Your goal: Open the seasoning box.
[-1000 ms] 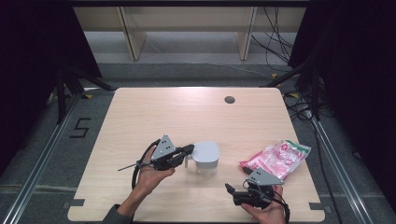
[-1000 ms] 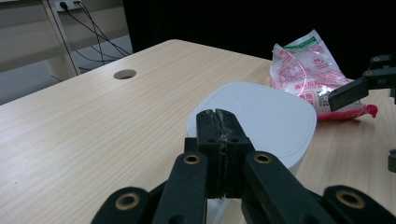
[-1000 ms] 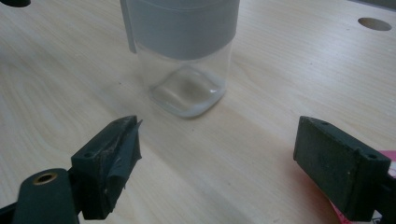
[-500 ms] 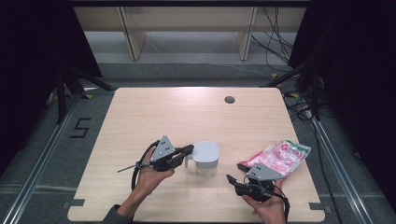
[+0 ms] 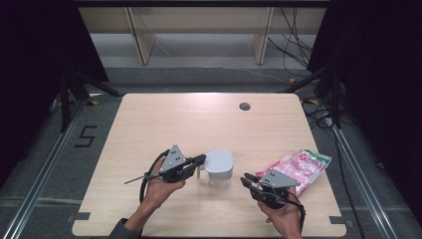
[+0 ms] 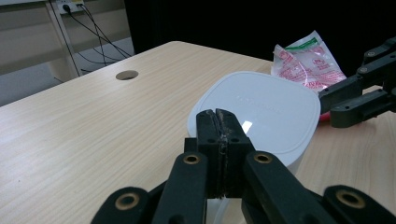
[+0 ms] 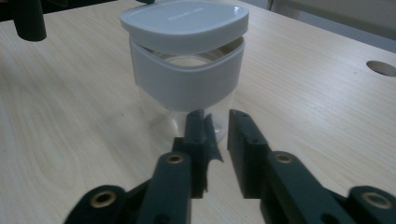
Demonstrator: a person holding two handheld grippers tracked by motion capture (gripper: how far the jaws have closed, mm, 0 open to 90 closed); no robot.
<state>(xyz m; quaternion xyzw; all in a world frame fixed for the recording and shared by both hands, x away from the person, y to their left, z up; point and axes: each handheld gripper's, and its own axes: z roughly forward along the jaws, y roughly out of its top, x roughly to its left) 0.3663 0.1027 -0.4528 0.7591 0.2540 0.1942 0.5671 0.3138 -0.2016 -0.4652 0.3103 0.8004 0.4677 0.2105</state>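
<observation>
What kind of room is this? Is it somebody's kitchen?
Probably not a kitchen. It looks like a lab or recording room: one bare wooden table with a cable hole, dark curtains at the sides, loose cables on the grey floor, and metal rails beside the table.

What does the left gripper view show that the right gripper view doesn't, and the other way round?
Left gripper view: a pink and white packet beyond the white lid, and that lid's flat top. Right gripper view: the cup under the lid, seen from the side, with a white band over a clear base and a gap just below the lid. Both: the lid, the wooden table and its round hole.
</observation>
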